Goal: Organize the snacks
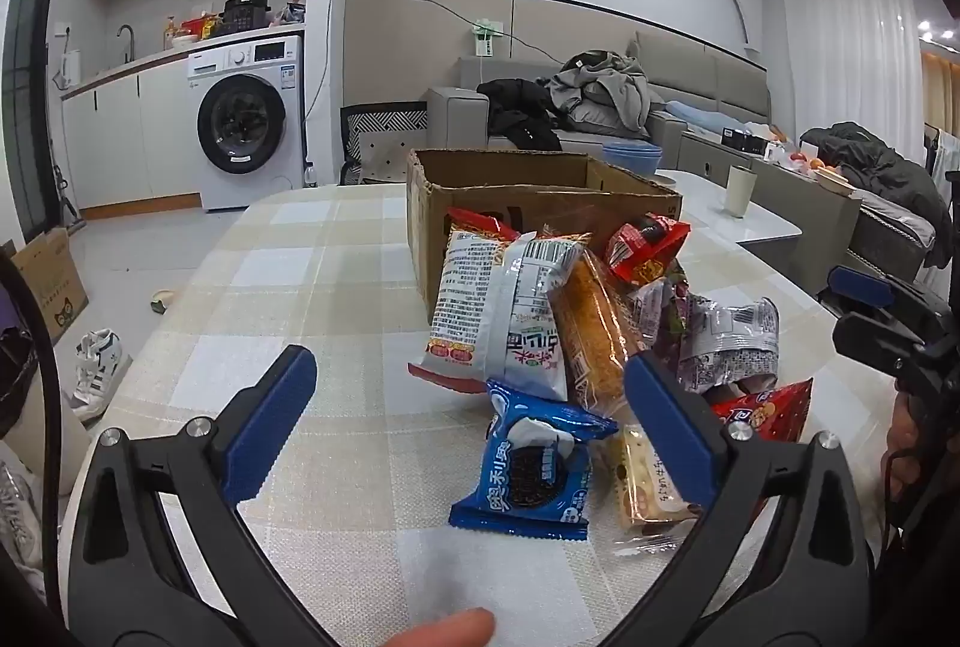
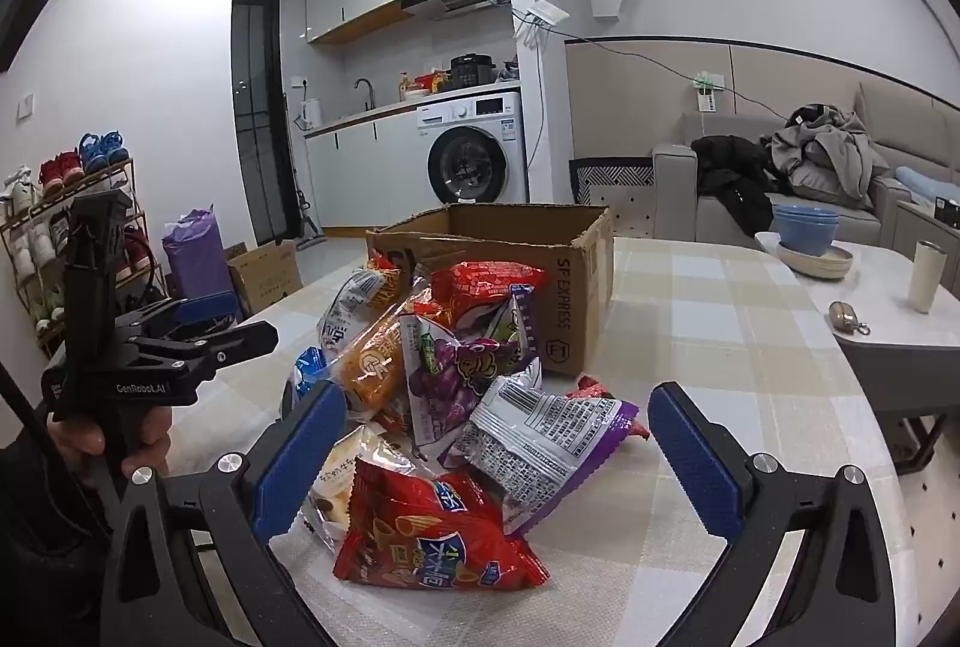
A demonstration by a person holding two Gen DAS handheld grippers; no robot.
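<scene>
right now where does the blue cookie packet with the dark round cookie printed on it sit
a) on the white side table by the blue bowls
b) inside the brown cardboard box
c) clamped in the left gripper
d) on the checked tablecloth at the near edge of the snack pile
d: the blue cookie packet lies flat on the checked tablecloth, in front of the brown cardboard box, and the left gripper is wide open around it, its pads not pressing it.
</scene>
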